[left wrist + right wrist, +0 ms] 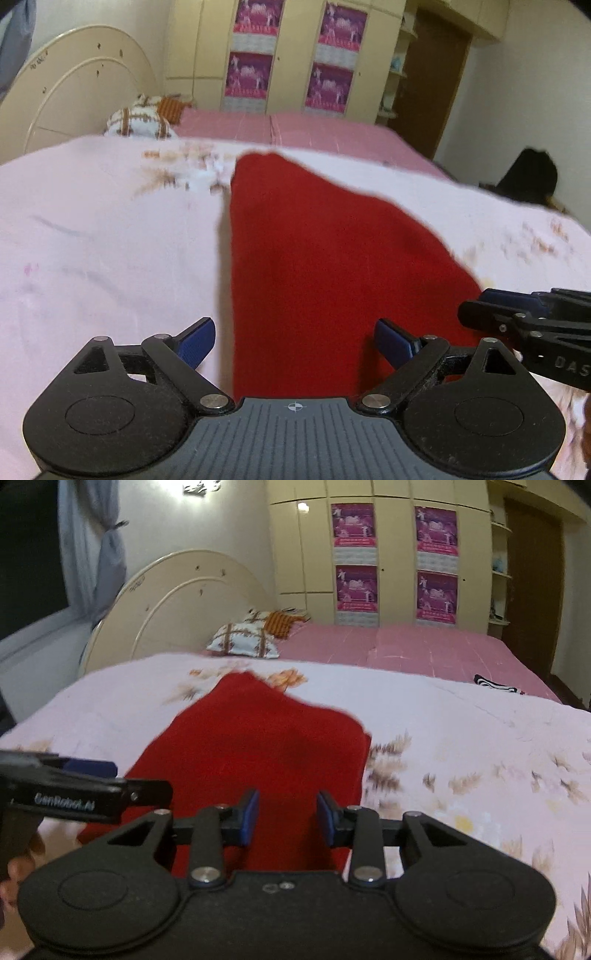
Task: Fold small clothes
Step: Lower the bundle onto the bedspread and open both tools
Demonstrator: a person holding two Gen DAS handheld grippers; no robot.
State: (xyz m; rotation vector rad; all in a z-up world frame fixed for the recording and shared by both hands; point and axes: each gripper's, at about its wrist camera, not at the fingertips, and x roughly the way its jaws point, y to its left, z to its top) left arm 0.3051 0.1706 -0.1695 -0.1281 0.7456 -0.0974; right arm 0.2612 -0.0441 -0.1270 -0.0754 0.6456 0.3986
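A red garment (314, 251) lies flat on the pale floral bedspread (110, 221), narrowing towards its far end. My left gripper (293, 332) hovers over the garment's near edge, open wide, with nothing pinched between its blue pads. My right gripper (288, 801) is over the near part of the same red garment (258, 731). Its jaws are narrowed but a gap shows between the pads, and the cloth lies beneath them. Each gripper shows in the other's view: the right gripper (474, 304) at the garment's right edge, the left gripper (140, 777) at its left edge.
The bedspread (461, 720) covers the near half of a bed, with a pink sheet (406, 646) beyond. Patterned pillows (243, 640) lean by the cream headboard (177, 602). A small black-and-white item (495, 685) lies on the pink sheet. A wardrobe (391, 554) lines the far wall.
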